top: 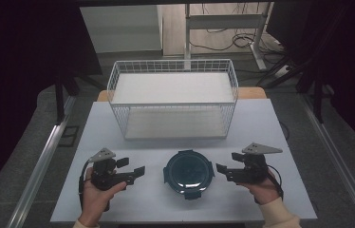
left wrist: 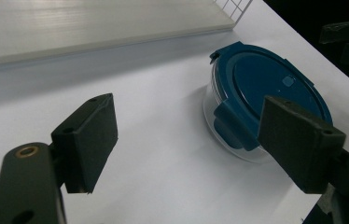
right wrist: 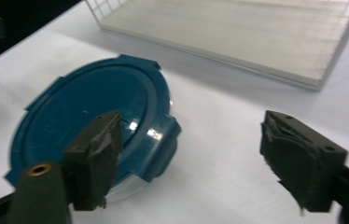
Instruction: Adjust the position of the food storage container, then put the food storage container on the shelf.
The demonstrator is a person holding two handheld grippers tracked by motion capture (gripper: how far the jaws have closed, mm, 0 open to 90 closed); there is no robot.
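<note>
Nothing really started yet as far as I can judge; the round container with the blue clip-on lid (top: pixel 189 173) sits untouched on the white table (top: pixel 118 137), between my left gripper (top: pixel 136 172) and right gripper (top: pixel 221 167), in front of the white wire basket (top: pixel 172 97); both claws spread wide, holding nothing; grabbing it is all still ahead; no label or writing I can read.

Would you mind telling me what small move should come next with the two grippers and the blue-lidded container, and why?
Probably bring both grippers inward to the round container. The left gripper and right gripper flank it, both open and apart from it, and its blue lid looks latched. It sits just in front of the wire basket.
</note>
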